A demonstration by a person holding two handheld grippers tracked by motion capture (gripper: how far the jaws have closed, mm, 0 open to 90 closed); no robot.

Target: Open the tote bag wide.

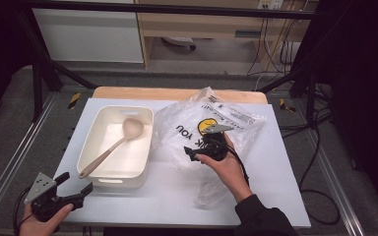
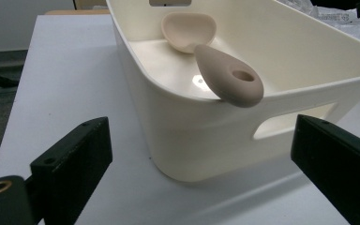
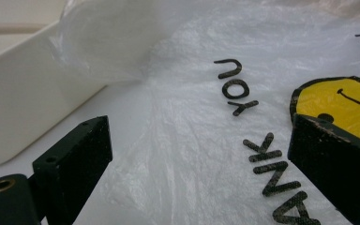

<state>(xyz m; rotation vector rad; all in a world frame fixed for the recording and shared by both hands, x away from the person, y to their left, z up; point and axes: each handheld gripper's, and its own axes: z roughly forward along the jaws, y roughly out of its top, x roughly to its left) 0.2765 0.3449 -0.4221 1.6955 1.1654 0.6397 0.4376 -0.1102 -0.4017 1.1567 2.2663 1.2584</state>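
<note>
A cream plastic tub [image 1: 94,169] stands on the left half of the white table [image 1: 177,196]. A beige spoon [image 1: 109,149] lies in it, bowl at the far end, handle resting on the near rim [image 2: 229,77]. To the right of the tub lies a crumpled clear plastic bag [image 1: 236,115] printed with THANK YOU and a yellow smiley [image 3: 342,103]. My left gripper [image 1: 75,183] is open near the table's front left corner, its jaws facing the tub's near wall [image 2: 187,140]. My right gripper [image 1: 191,153] is open just above the bag [image 3: 192,117], with nothing between its jaws.
The tub's side wall [image 3: 18,93] is close on the left of the right gripper. The bag's edge laps against the tub. Bare table lies in front of the tub and at the right. Black frame bars and cables [image 1: 320,147] flank the table.
</note>
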